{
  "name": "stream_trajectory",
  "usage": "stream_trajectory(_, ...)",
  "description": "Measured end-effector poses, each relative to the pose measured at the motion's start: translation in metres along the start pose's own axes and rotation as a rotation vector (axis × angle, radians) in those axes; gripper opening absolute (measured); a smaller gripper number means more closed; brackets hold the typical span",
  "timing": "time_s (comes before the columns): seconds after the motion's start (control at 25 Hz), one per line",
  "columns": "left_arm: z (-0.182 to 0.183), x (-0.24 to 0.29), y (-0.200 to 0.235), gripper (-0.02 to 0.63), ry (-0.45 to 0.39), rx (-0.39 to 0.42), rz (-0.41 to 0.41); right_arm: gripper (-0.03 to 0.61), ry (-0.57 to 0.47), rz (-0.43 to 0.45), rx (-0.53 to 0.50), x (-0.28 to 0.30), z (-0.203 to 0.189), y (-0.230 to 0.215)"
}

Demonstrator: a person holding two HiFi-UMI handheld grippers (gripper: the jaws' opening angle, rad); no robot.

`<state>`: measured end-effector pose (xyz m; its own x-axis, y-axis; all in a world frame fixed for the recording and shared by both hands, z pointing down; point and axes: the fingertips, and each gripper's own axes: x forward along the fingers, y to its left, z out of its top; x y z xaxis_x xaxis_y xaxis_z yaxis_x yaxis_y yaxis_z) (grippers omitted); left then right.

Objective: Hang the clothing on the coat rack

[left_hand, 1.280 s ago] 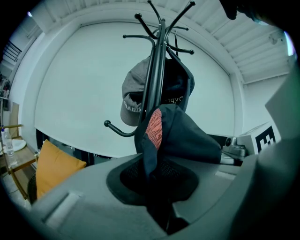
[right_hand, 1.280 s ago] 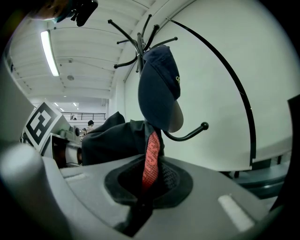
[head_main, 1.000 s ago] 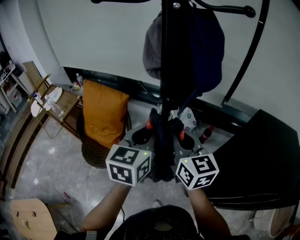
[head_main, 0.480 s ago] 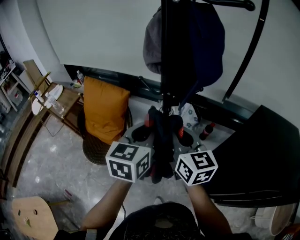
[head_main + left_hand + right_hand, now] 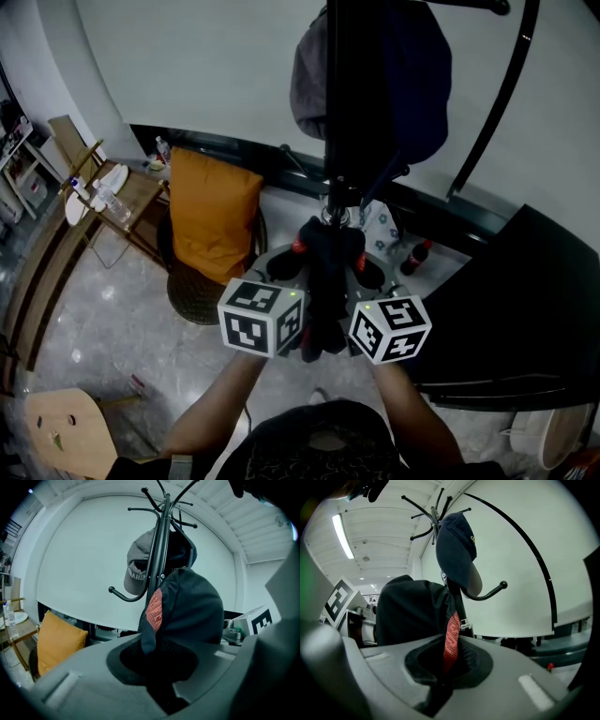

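I hold a dark garment [image 5: 325, 281] with a red mesh lining [image 5: 451, 639] bunched between both grippers, just in front of the black coat rack [image 5: 336, 103]. My left gripper [image 5: 298, 330] is shut on the garment's left side and fabric fills its jaws [image 5: 159, 686]. Shut on the right side, my right gripper [image 5: 351, 330] has the red lining running down between its jaws [image 5: 440, 681]. A grey cap [image 5: 137, 569] and a navy cap [image 5: 457, 550] hang on the rack's hooks above the garment [image 5: 192, 611]. One curved lower hook [image 5: 487, 592] is bare.
An orange cushion [image 5: 211, 220] sits on a wicker chair at the left. A side table [image 5: 141, 202] with bottles stands beyond it. A black table [image 5: 525, 319] fills the right. Red-capped bottles [image 5: 415, 255] stand by the rack's base. A wooden stool [image 5: 61, 431] is at lower left.
Both grippers keep their hold on the garment. The right one has sunk a little, and the pair sits slightly closer to the rack's pole in the head view.
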<state>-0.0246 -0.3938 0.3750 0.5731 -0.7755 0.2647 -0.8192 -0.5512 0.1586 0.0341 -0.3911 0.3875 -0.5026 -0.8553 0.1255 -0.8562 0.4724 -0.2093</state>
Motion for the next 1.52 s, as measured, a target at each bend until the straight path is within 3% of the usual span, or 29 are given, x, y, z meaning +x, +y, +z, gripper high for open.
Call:
stream_trajectory(0.4,-0.018,0.005,0.004,0.049,0.054,-0.012,0.009,0.02,0.05,-0.019,0.018,0.001,-0.017,-0.004)
stream_trajectory(1.52,-0.042,0.005,0.003,0.049,0.087,-0.026,0.002,0.02,0.094,-0.021,0.017,-0.001,-0.043,0.0)
